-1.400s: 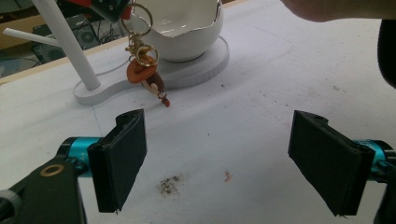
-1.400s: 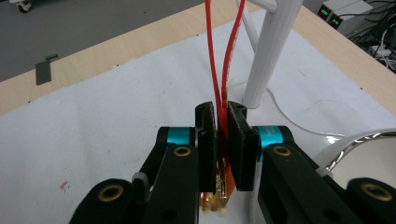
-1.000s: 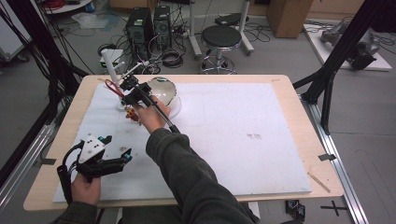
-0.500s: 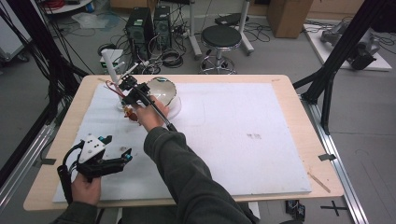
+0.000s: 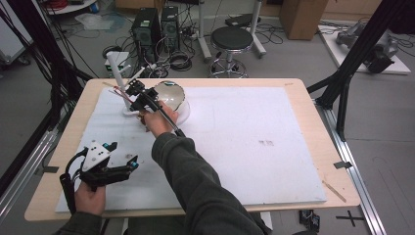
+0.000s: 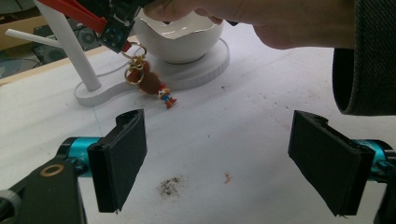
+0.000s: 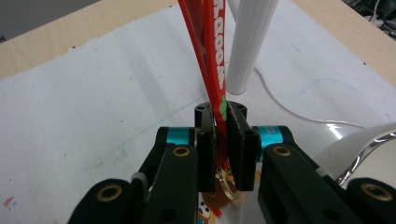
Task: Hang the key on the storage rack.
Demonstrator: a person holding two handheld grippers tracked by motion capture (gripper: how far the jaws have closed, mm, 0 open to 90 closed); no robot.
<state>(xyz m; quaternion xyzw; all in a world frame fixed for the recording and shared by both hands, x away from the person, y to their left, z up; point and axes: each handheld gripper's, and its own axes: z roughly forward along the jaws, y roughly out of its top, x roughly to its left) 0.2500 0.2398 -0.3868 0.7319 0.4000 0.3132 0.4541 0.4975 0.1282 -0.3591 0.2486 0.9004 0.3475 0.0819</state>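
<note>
White foam sheet (image 5: 235, 147) covers the wooden table (image 5: 303, 93); a stool (image 5: 234, 39) and computer towers (image 5: 155, 27) stand on the floor beyond the far edge.

High view: right gripper (image 5: 134, 93) is at the far left of the sheet, beside a white stand (image 5: 120, 81) and a clear domed bowl (image 5: 171, 95). Left gripper (image 5: 115, 164) sits near the left front edge, well apart from the right one, pointing right along the table.

Left gripper view: jaws stand wide apart with bare sheet between them, nothing held. Farther off, the right gripper (image 6: 116, 32) hangs a keychain (image 6: 149, 84): gold rings, a brown figure with red and blue at the bottom. The figure dangles just above the sheet, in front of the stand's flat base and the white bowl (image 6: 180, 39). Whether it touches the sheet cannot be told.

Right gripper view: jaws are pressed together on a red lanyard strap (image 7: 212, 60) with white lettering. The strap runs up and away past the white post (image 7: 250, 42). A gold ring (image 7: 226, 184) and part of the figure show below the jaws.
</note>
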